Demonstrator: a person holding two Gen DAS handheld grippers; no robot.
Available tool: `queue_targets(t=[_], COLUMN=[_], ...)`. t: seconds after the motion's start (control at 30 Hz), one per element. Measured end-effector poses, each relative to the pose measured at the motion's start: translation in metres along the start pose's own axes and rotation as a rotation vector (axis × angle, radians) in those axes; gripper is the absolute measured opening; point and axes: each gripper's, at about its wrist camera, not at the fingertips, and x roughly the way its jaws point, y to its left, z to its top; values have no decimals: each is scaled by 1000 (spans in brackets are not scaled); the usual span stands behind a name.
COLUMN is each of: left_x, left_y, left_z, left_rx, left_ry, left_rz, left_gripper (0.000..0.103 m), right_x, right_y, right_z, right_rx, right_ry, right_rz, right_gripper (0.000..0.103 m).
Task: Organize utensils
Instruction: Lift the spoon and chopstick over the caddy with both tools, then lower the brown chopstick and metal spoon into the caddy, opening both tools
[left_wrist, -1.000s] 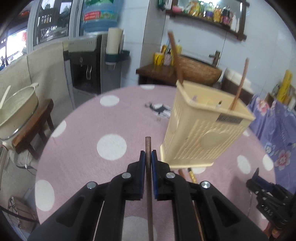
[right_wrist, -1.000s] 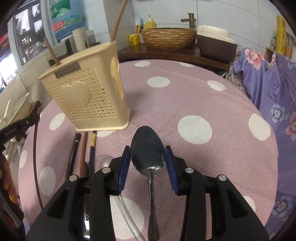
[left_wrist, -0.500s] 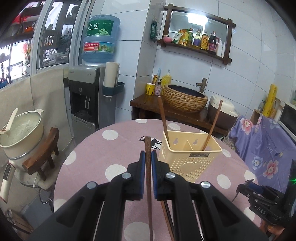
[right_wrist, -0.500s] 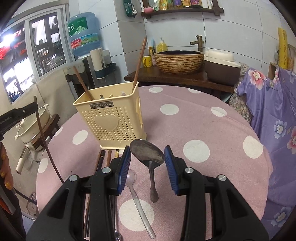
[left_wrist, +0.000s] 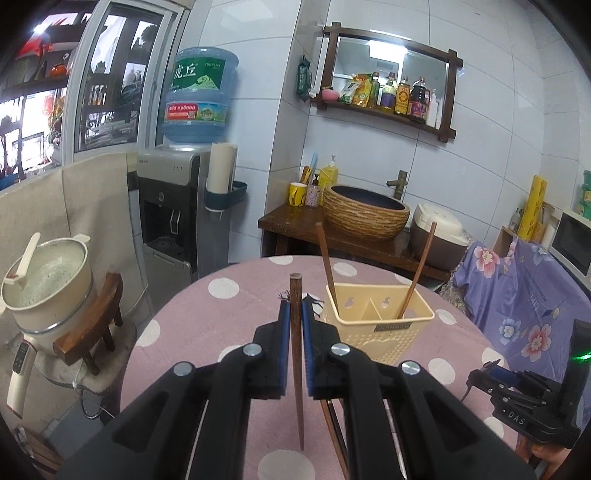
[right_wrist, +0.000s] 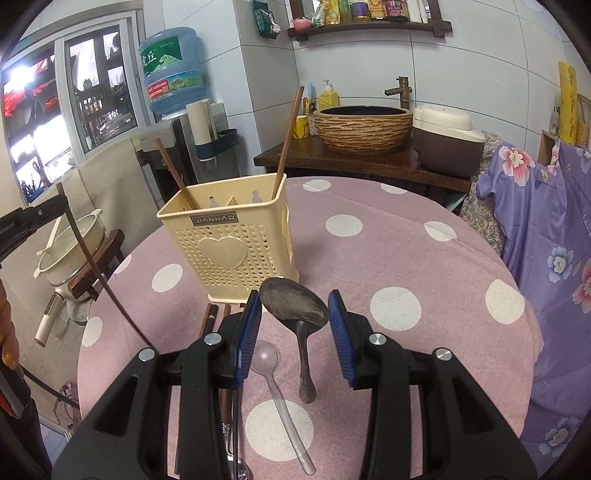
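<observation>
Between the left gripper (left_wrist: 294, 325) fingers, a stiff, light chopstick (left_wrist: 296, 354) is clamped near its thick end. Right gripper (right_wrist: 294, 325) fingers hold the metal spoon (right_wrist: 295, 306) by its bowl; smooth steel may slip.

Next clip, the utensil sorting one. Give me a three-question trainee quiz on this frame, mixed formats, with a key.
1. True or false: the left hand-held gripper is shut on a wooden chopstick.
2. Multiple choice: what sits between the pads of the right hand-held gripper? A) a clear plastic spoon B) a metal spoon C) a chopstick
3. Fill in: how many chopsticks stand in the cream utensil holder?

Key: 1 true; 2 B; 3 two, one leaning left and one leaning right.
</observation>
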Motion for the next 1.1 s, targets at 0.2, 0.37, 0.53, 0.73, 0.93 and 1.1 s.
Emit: queue_targets(t=[0.2, 0.37, 0.53, 0.73, 0.93, 1.1], left_x=[-12, -23, -37, -25, 25, 71], left_y=[2, -4, -24, -43, -51, -50], left_z=[40, 89, 132, 164, 141, 93], left_rx=[11, 10, 30, 14, -2, -1], left_ry=[-26, -47, -131, -205, -153, -69], left_rz=[-45, -122, -140, -130, -99, -69], left_gripper=[8, 8, 8, 8, 8, 8], right_x=[-7, -23, -44, -43, 7, 52], right_y=[6, 19, 36, 50, 54, 46], right_z=[31, 77, 135, 185, 173, 137], right_rx=[-11, -28, -36, -26, -38, -25], right_ry=[-12, -55, -146, -221, -210, -147], right_rz=[45, 78, 95, 82, 38, 10], right_gripper=[38, 38, 38, 38, 38, 38])
